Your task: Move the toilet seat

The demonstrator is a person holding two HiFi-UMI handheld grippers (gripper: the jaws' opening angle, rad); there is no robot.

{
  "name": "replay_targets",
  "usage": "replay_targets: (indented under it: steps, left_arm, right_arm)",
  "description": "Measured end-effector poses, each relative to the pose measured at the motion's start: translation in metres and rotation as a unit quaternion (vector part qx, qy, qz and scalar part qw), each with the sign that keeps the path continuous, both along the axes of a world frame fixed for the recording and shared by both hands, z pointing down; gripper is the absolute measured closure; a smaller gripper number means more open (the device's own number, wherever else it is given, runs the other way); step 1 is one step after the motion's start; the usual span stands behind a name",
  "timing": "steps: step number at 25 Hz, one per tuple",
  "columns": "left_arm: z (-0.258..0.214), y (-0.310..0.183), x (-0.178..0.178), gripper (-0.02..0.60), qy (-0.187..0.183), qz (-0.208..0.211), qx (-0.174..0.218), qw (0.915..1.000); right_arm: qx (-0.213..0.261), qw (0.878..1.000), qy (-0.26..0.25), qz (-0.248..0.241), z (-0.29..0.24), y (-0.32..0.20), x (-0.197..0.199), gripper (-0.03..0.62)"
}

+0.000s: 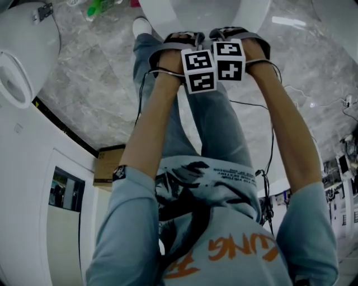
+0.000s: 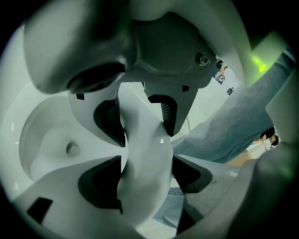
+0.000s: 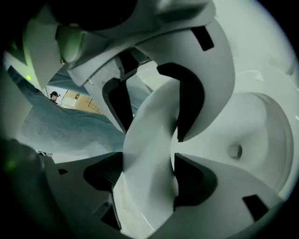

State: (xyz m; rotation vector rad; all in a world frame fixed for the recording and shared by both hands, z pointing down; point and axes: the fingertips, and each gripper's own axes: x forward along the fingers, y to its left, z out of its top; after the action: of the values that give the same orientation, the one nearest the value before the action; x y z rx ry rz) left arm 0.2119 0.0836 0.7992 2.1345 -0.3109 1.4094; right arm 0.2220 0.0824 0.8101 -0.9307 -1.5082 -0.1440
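Observation:
The white toilet [image 1: 162, 14] stands at the top of the head view, and both grippers reach side by side to its front edge. The white toilet seat [image 2: 145, 186] runs edge-on between the jaws of my left gripper [image 2: 147, 140], with the black pads [image 2: 110, 121] close along both faces. The seat [image 3: 149, 196] also passes between the jaws of my right gripper [image 3: 149, 144]. Both jaws stand wide around the rim. The bowl [image 2: 46, 140] with its drain hole lies beyond. In the head view the marker cubes [image 1: 215, 62] hide the jaws.
The person's jeans leg [image 2: 233, 126] stands right next to the seat. A grey marble floor [image 1: 89, 84] surrounds the toilet. A white fixture [image 1: 22, 50] sits at the left, a cardboard box [image 1: 109, 165] by the wall, a green bottle [image 1: 100, 8] at the top.

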Motion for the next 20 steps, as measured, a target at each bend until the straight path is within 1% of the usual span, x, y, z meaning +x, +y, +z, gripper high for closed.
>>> replay_targets:
  steps: [6,9,14,16,19,20]
  left_arm:
    - [-0.002,0.000,0.001,0.253,-0.001,0.001,0.005,1.0000]
    - [-0.006,0.001,-0.001,0.253,-0.007,0.000,0.013,0.9999]
    - [-0.020,0.002,-0.001,0.253,-0.011,0.014,0.032,0.9993]
    - [-0.028,0.002,-0.003,0.253,-0.023,0.030,0.043,0.9984]
    - [-0.036,0.007,-0.008,0.253,-0.064,0.089,0.073,0.9913]
    - [-0.040,0.007,-0.008,0.253,-0.069,0.095,0.080,0.9899]
  right_arm:
    - [-0.003,1.000,0.000,-0.006,-0.003,0.000,0.001,0.261]
    - [-0.002,1.000,0.001,-0.011,-0.009,0.001,0.000,0.267]
    - [-0.017,1.000,0.007,-0.012,-0.026,0.002,0.000,0.272]
    - [-0.026,1.000,0.002,-0.008,-0.037,0.001,-0.001,0.273]
    - [-0.042,0.999,-0.005,-0.003,-0.055,0.002,-0.002,0.277]
    - [-0.046,0.999,-0.005,-0.002,-0.060,0.001,-0.002,0.279]
